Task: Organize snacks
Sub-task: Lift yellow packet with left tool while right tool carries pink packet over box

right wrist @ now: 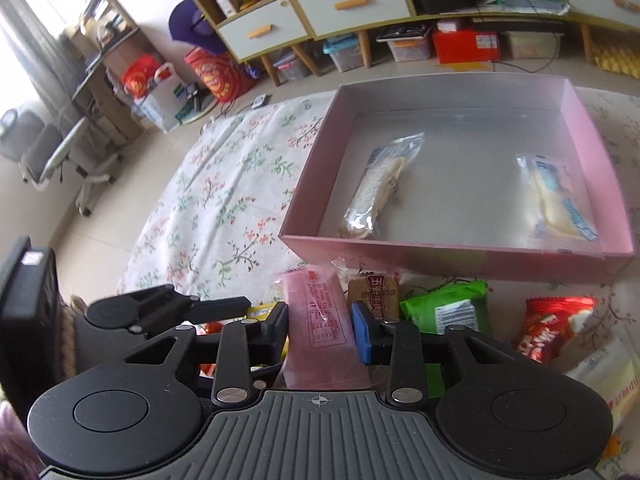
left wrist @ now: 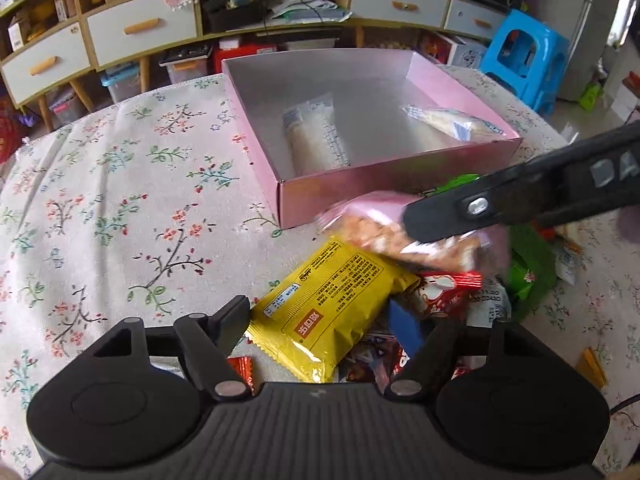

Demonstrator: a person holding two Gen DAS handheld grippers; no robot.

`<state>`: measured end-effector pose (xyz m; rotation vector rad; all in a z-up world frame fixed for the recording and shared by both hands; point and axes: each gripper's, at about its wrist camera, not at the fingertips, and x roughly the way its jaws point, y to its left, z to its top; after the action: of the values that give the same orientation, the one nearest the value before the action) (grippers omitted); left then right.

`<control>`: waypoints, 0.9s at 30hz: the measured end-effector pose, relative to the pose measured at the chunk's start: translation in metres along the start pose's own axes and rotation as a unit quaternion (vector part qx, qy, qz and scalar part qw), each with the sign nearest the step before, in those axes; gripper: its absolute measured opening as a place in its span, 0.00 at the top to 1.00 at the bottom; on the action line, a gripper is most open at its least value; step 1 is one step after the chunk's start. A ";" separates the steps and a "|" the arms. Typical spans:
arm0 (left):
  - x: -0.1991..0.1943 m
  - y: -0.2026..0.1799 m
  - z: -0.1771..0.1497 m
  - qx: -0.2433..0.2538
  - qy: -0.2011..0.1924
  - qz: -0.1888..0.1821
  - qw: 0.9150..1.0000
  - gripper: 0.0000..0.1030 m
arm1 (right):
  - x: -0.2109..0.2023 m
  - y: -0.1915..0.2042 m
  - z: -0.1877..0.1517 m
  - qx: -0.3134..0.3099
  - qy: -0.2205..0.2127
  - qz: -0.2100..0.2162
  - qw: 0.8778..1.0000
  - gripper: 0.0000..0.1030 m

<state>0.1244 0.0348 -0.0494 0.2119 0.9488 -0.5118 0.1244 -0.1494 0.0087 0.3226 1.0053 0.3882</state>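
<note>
The right claw [right wrist: 320, 330] is closed on a pink snack pack [right wrist: 320, 332], its two pads pinching the pack across its width near the middle, with the far end pointing toward the pink box [right wrist: 452, 258]; from the left wrist view the same pack looks blurred and seems to be held above the pile. The left claw [left wrist: 340, 320] hangs with its jaws spread wide over a yellow packet [left wrist: 332, 308], gripping nothing. The pink pack looks light and soft, a thin plastic wrapper over something crumbly, so a gentle squeeze across the middle suits it better than a hard one, and the glossy film may slip if held by a corner. Two pale wrapped snacks [right wrist: 380, 188] already lie apart on the box floor, leaving plenty of room between them. Just in front of the box sit a green packet [right wrist: 446, 306], a red wrapper [right wrist: 552, 330] and other loose snacks, touching or overlapping. All of this rests on a table under a floral cloth [left wrist: 120, 200], soft and slightly wrinkled. Beyond stand a shelf unit with drawers [right wrist: 352, 2], a blue stool [left wrist: 524, 56] and a grey chair [right wrist: 52, 156]
</note>
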 end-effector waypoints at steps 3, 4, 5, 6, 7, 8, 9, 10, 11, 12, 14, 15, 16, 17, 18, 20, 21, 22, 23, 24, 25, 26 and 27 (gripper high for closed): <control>-0.001 0.000 -0.001 -0.005 0.001 0.015 1.000 0.36 | -0.011 -0.006 0.001 0.013 -0.007 -0.004 1.000 0.68; -0.002 0.001 -0.001 -0.011 0.002 0.018 1.000 0.37 | -0.014 -0.008 0.001 0.020 -0.010 -0.004 1.000 0.68; -0.003 0.003 -0.001 -0.019 0.001 0.020 1.000 0.37 | -0.017 -0.011 0.002 0.028 -0.013 -0.003 1.000 0.68; -0.005 0.004 -0.001 -0.026 -0.001 0.023 0.999 0.37 | -0.020 -0.014 0.003 0.036 -0.016 -0.001 0.999 0.68; -0.008 0.006 -0.001 -0.033 -0.003 0.027 0.999 0.38 | -0.023 -0.017 0.003 0.045 -0.019 0.001 0.999 0.68; -0.010 0.008 -0.002 -0.040 -0.005 0.032 0.999 0.38 | -0.025 -0.020 0.004 0.054 -0.023 0.005 0.998 0.68; -0.011 0.011 -0.002 -0.049 -0.007 0.038 0.998 0.38 | -0.028 -0.023 0.005 0.062 -0.025 0.008 0.998 0.68; -0.013 0.014 -0.002 -0.060 -0.012 0.047 0.997 0.38 | -0.030 -0.026 0.006 0.069 -0.027 0.011 0.997 0.68; -0.015 0.017 -0.002 -0.071 -0.014 0.055 0.996 0.38 | -0.031 -0.028 0.007 0.075 -0.030 0.012 0.997 0.68; -0.016 0.020 -0.002 -0.080 -0.017 0.062 0.995 0.38 | -0.033 -0.029 0.008 0.080 -0.033 0.012 0.996 0.68; -0.019 0.025 0.000 -0.103 -0.024 0.071 0.992 0.38 | -0.035 -0.033 0.011 0.092 -0.039 0.011 0.995 0.68; -0.021 0.027 0.001 -0.115 -0.029 0.071 0.990 0.38 | -0.036 -0.035 0.012 0.098 -0.043 0.012 0.994 0.68; -0.023 0.030 0.002 -0.126 -0.035 0.070 0.989 0.38 | -0.038 -0.038 0.013 0.105 -0.048 0.014 0.993 0.69; -0.026 0.032 0.003 -0.134 -0.040 0.068 0.988 0.38 | -0.039 -0.040 0.015 0.113 -0.053 0.016 0.992 0.69; -0.028 0.034 0.004 -0.143 -0.046 0.067 0.986 0.38 | -0.040 -0.044 0.017 0.121 -0.057 0.018 0.991 0.69; -0.033 0.037 0.006 -0.157 -0.057 0.063 0.984 0.38 | -0.042 -0.050 0.021 0.140 -0.068 0.022 0.988 0.69; -0.036 0.039 0.007 -0.163 -0.060 0.061 0.983 0.38 | -0.042 -0.054 0.023 0.148 -0.074 0.022 0.986 0.69; -0.038 0.040 0.008 -0.170 -0.066 0.058 0.982 0.38 | -0.043 -0.057 0.026 0.154 -0.080 0.021 0.985 0.69; -0.042 0.041 0.009 -0.176 -0.071 0.059 0.980 0.38 | -0.043 -0.061 0.029 0.160 -0.087 0.020 0.983 0.69; -0.045 0.042 0.012 -0.182 -0.076 0.061 0.978 0.38 | -0.042 -0.064 0.031 0.166 -0.093 0.018 0.982 0.69; -0.048 0.043 0.013 -0.190 -0.083 0.062 0.976 0.38 | -0.041 -0.068 0.034 0.172 -0.099 0.014 0.980 0.69; -0.050 0.044 0.016 -0.196 -0.087 0.061 0.975 0.38 | -0.040 -0.072 0.037 0.179 -0.105 0.011 0.978 0.69; -0.049 0.045 0.019 -0.203 -0.089 0.057 0.973 0.38 | -0.038 -0.077 0.040 0.186 -0.111 0.009 0.976 0.69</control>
<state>0.1372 0.0818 -0.0002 -0.1472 0.8399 -0.2180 0.1534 -0.2382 0.0237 0.6979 0.8518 0.1717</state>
